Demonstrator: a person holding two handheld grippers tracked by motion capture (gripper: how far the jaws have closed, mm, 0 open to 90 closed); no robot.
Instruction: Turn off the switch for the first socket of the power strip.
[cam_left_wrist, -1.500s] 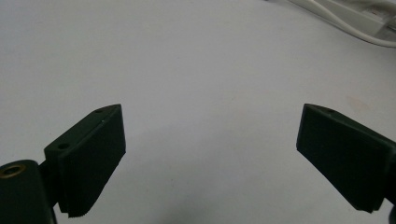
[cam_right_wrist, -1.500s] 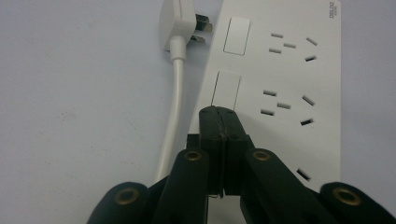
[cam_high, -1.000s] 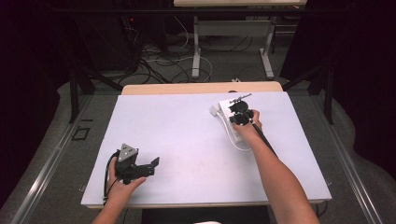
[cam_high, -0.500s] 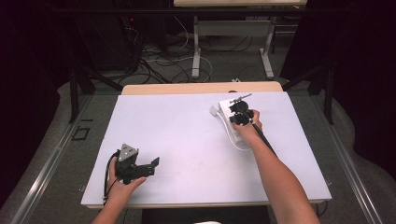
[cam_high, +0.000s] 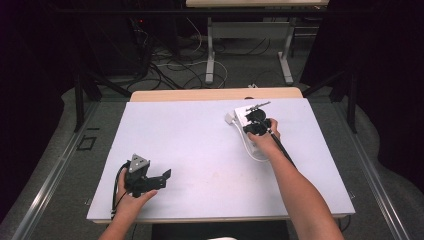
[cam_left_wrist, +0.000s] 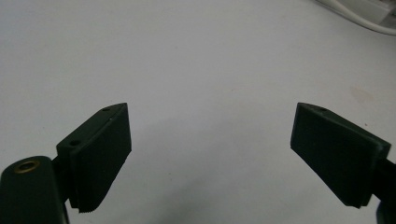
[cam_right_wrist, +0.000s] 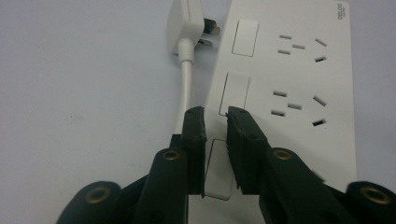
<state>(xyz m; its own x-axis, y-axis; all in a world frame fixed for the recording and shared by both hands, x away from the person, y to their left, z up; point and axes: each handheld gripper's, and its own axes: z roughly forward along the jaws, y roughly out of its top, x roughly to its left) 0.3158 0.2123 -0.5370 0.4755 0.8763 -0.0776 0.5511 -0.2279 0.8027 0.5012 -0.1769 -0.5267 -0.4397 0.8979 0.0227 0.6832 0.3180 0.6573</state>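
Compared with the earlier high views, we find both hands and the power strip (cam_high: 248, 119) in the same places; the one change is at the right hand-held gripper (cam_right_wrist: 215, 116), whose jaws have just been opening and now stand a narrow slit apart. In the right gripper view nothing is clamped between them: the tips hover over the strip's left edge, at the lowest of its three rocker switches (cam_right_wrist: 218, 168).

The relation that governs the coming move: the power strip lies directly under and ahead of the right hand-held gripper, its long axis running away from the jaws, roughly in line with them. Its white plug (cam_right_wrist: 187, 23) lies just beside the far left corner, the cable (cam_right_wrist: 184, 93) trailing back past the left jaw. The right hand is plainly the nearer one. The left hand-held gripper (cam_high: 159, 178) rests well apart at the near left of the desk (cam_high: 190, 145), jaws spread wide over bare surface.

We cannot tell whether the jaw tips touch the switch. The strip's near end is hidden behind the jaws, and in the high view the hand covers much of it.
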